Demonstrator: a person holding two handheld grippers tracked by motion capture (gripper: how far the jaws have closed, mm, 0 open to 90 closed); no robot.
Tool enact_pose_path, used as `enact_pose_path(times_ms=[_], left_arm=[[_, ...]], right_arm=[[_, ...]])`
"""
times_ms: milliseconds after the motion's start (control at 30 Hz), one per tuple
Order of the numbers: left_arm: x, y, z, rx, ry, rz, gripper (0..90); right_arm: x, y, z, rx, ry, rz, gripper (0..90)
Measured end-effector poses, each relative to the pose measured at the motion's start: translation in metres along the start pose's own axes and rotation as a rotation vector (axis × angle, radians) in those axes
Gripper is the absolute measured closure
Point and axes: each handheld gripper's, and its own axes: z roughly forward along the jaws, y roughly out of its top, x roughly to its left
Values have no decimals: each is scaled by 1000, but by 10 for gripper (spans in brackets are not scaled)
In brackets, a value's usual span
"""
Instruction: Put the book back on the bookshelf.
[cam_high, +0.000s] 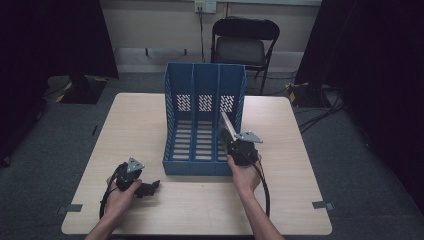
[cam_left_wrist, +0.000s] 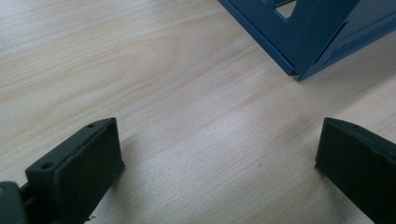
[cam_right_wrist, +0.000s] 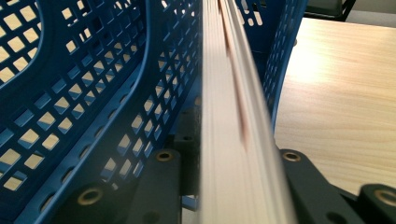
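While the left tool (cam_high: 150, 187) is resting released on the desk (cam_high: 135, 125), jaws wide apart with nothing between them, the right tool (cam_high: 235, 141) is clenching a thin book (cam_high: 227, 126) edge-on in the rightmost compartment of the blue file rack (cam_high: 192, 80). Its long axis is tilting up and away toward the rack's back. No lettering is readable.

File racks: one blue rack (cam_high: 204, 120) on the worktop (cam_high: 145, 120)
Compartments in the rack: three
Books: one (cam_high: 228, 128), in the rack's right-hand compartment
Grippers: two, left (cam_high: 150, 188) and right (cam_high: 234, 145)
Folding chairs: one (cam_high: 241, 45), behind the rack
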Motion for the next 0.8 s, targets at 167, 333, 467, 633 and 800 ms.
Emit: enact_pose_path(times_ms=[167, 333, 467, 633, 800], left_arm=[[0, 0, 0, 0, 0, 0, 0], [0, 0, 0, 0, 0, 0, 0], [0, 0, 0, 1, 0, 0, 0], [0, 0, 0, 1, -1, 0, 0], [0, 0, 0, 0, -1, -1, 0]], right_arm=[[1, 0, -1, -16, -10, -8, 713], [0, -5, -1, -79, 32, 2, 706], [1, -8, -2, -116, 26, -1, 701], [1, -9, -2, -140, 17, -3, 685], [3, -7, -2, -145, 5, -26, 666]])
